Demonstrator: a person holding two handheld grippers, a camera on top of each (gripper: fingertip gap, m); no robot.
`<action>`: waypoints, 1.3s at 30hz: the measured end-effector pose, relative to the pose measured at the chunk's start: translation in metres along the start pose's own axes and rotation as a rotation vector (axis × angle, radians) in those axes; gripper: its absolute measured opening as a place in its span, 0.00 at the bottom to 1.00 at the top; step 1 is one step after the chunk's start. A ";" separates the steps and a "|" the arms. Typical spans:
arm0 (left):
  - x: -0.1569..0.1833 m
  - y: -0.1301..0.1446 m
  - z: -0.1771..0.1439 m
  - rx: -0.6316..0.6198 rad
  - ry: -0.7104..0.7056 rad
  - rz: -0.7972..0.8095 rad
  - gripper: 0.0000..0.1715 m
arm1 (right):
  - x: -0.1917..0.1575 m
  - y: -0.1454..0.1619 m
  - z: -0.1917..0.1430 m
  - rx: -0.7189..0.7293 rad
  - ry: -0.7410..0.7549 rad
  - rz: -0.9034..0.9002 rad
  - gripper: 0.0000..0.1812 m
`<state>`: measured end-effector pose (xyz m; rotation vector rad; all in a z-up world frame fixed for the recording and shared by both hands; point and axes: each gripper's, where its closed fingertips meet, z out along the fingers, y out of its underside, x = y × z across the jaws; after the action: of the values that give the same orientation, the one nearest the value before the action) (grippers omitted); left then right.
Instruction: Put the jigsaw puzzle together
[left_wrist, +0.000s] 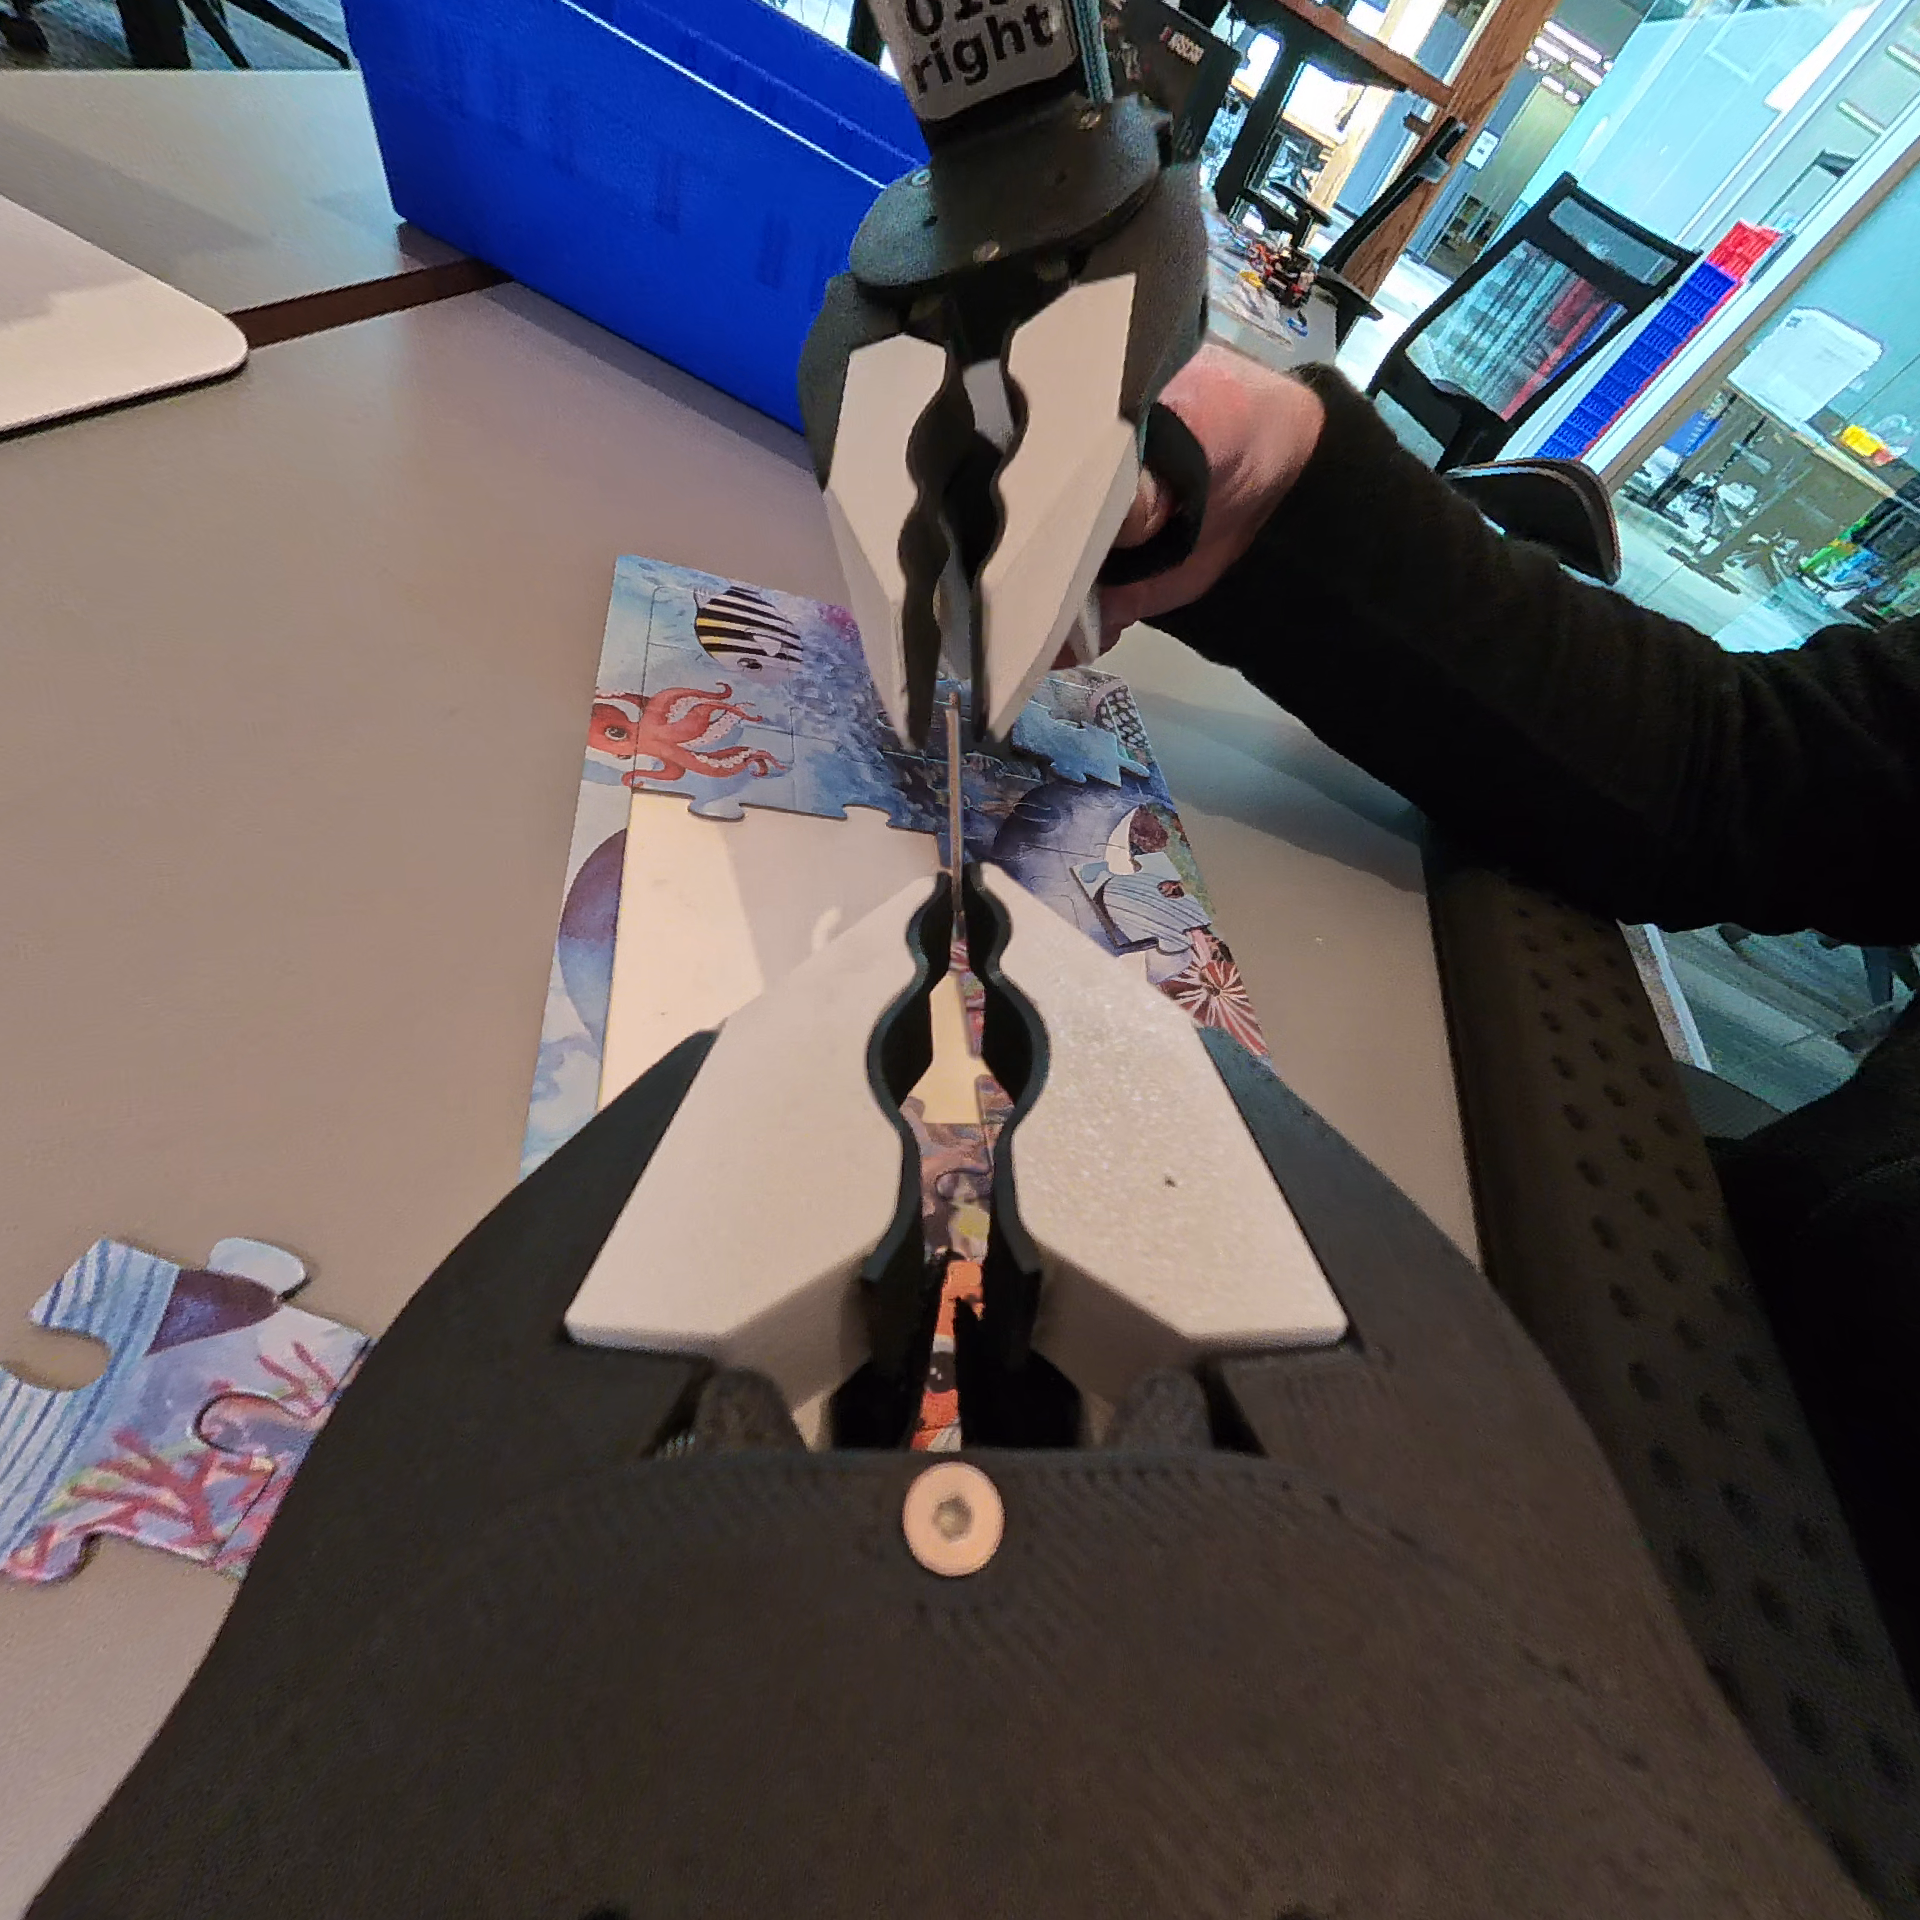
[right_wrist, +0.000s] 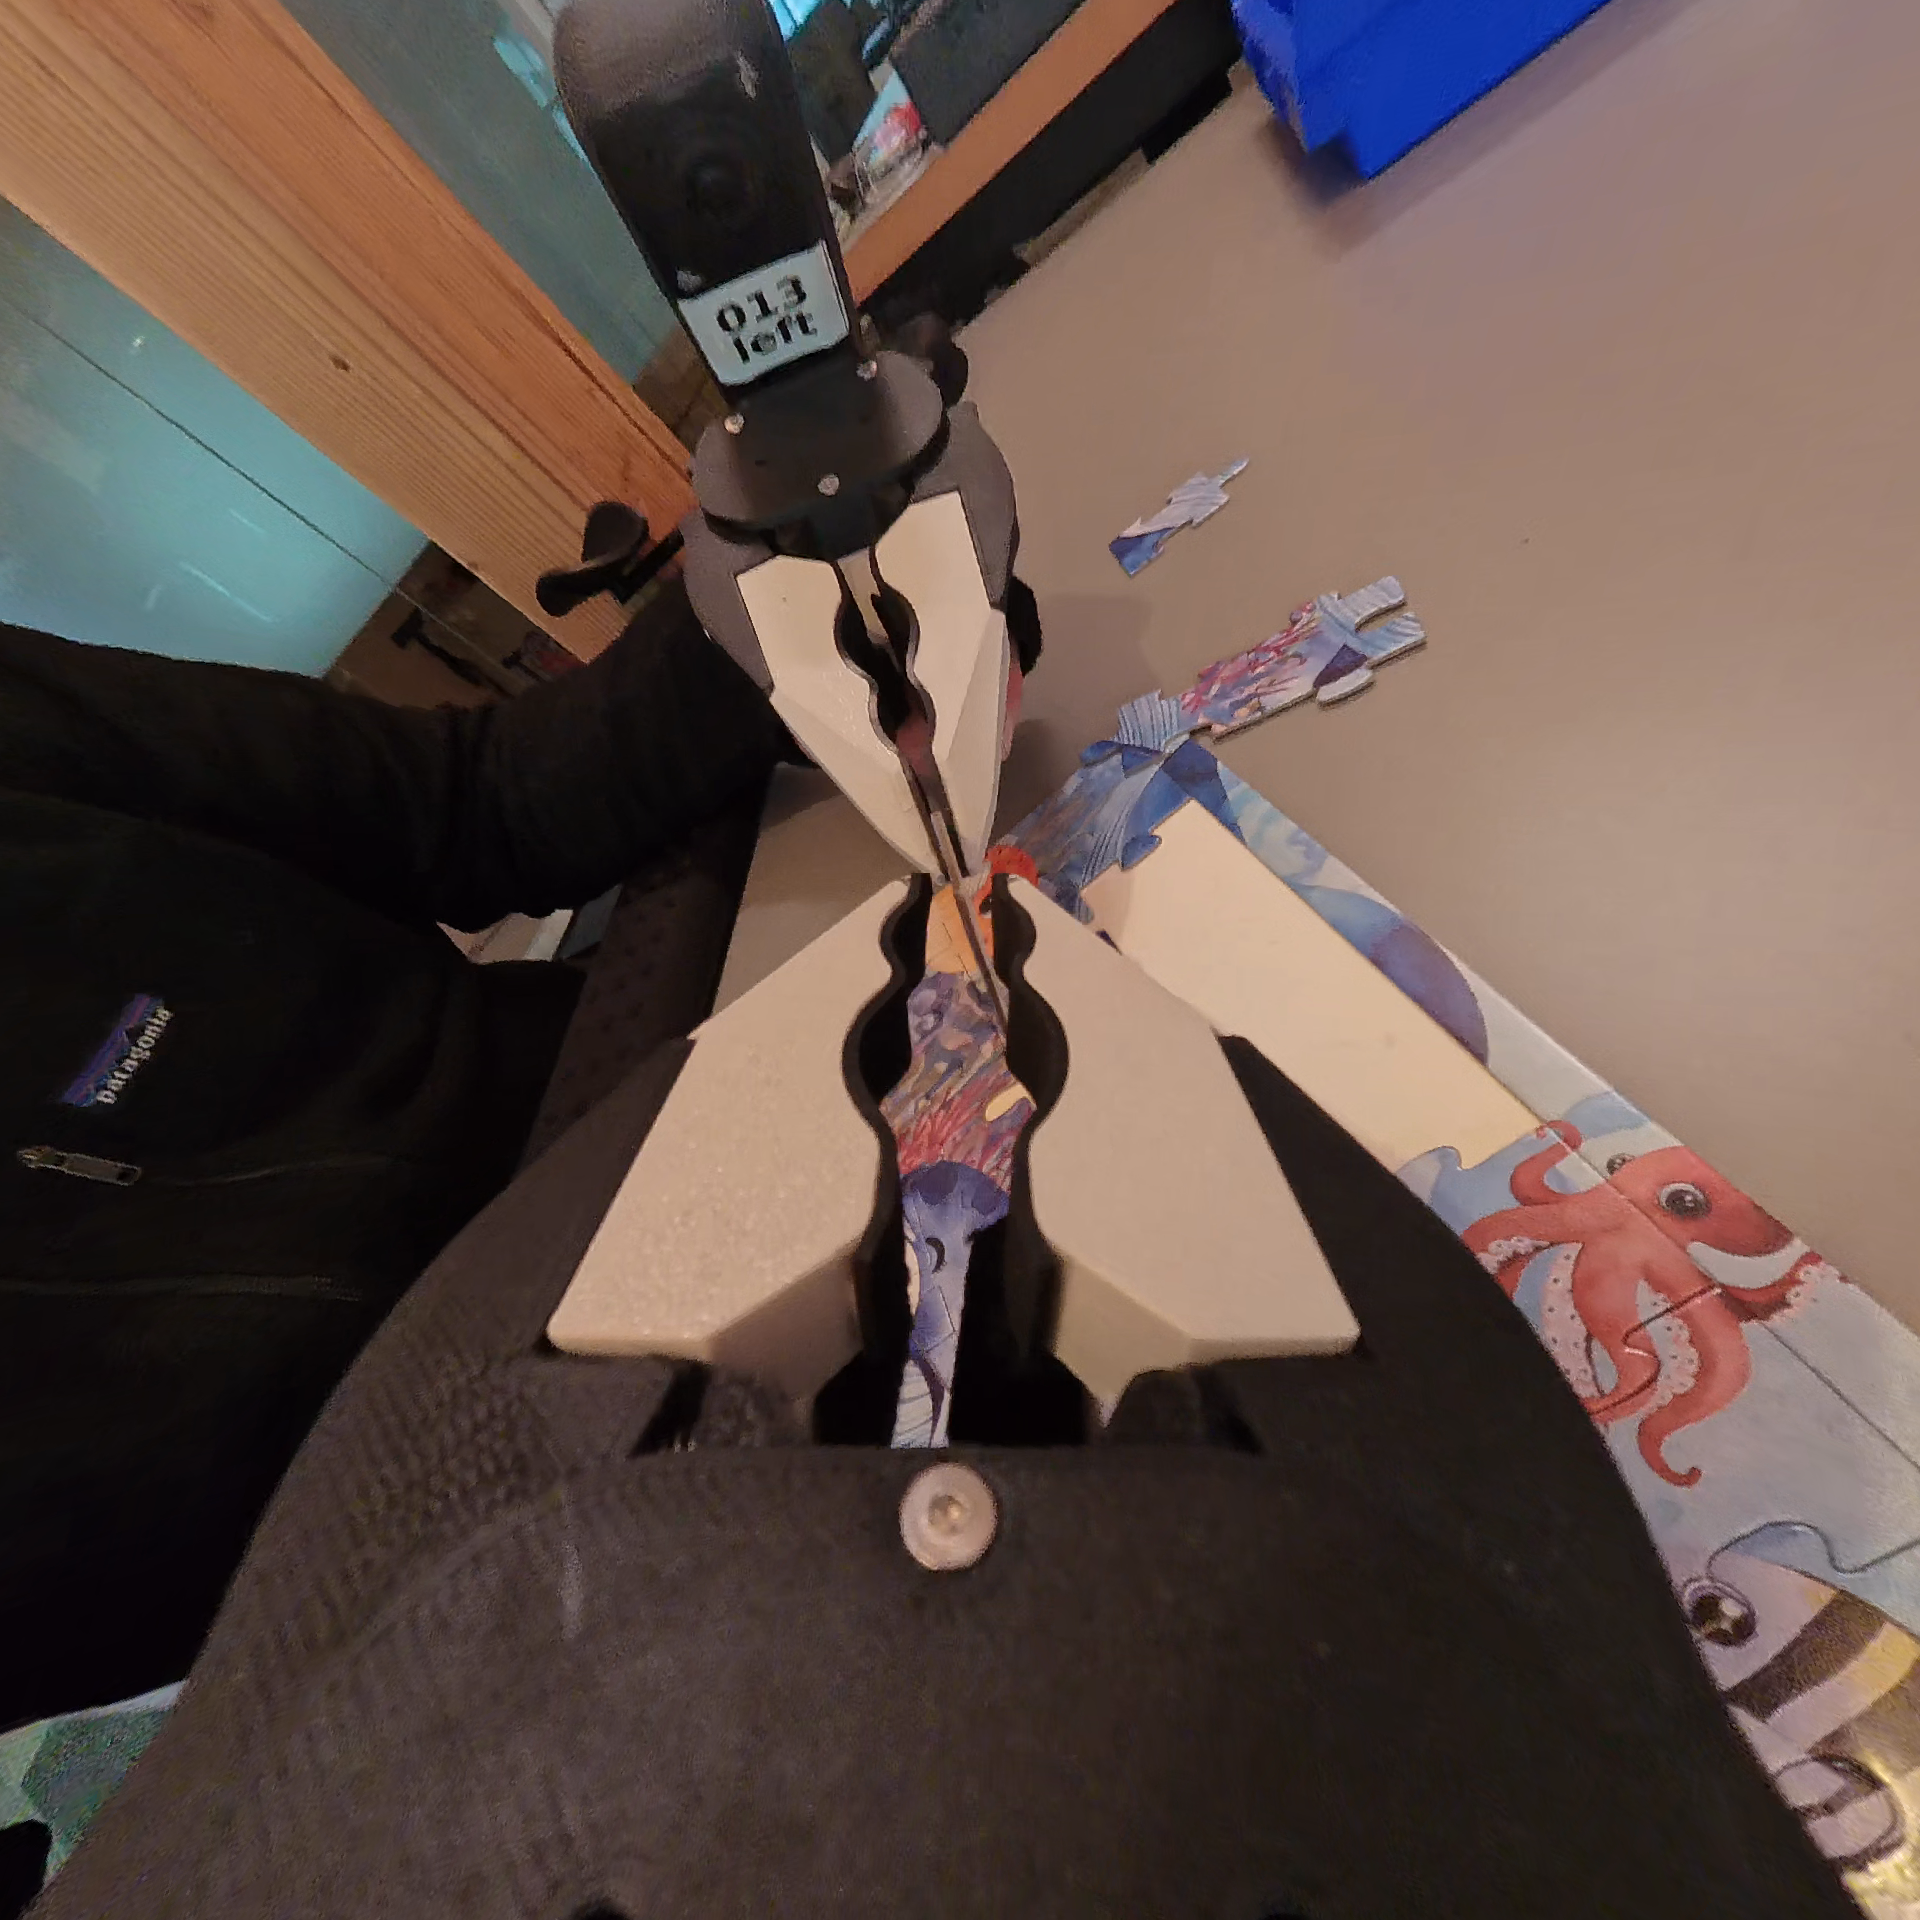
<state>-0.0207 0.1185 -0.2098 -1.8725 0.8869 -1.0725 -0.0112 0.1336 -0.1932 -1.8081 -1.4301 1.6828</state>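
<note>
Cardboard puzzle piece, seen edge-on as a thin grey line, hangs in the air between the two grippers, above the puzzle tray. The left gripper has its white fingers pressed together on the near end of the piece, and the right gripper pinches the far end from above, tips pointing down. In the right wrist view the same piece runs as a dark sliver from the right gripper into the left gripper, both sets of tongs clamped on it.

One puzzle tray lies flat on the grey table, partly filled: joined pieces with a red octopus and a striped fish run along its far edge, more pieces fill its right side, and a bare white patch sits in the middle.

Loose pieces on the table number two clusters in the right wrist view: a small blue piece farther off, and a joined coral-patterned group just beside the tray corner. The left wrist view shows one coral group at its lower left.

One blue bin stands beyond the tray. A person's hand in a black sleeve holds the right gripper.
</note>
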 end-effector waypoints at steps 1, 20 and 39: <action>0.001 0.000 0.001 -0.004 0.002 0.004 0.00 | 0.001 0.004 0.003 -0.023 0.007 -0.005 0.05; -0.093 0.017 -0.117 -0.149 -0.593 0.054 0.19 | 0.021 0.002 -0.004 0.019 0.062 0.074 0.00; -0.084 0.079 -0.072 -0.459 -0.519 0.030 0.29 | 0.028 0.006 -0.007 0.016 0.076 0.089 0.00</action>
<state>-0.1333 0.1341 -0.2841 -2.3497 0.8889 -0.3329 -0.0076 0.1556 -0.2121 -1.9324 -1.3194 1.6429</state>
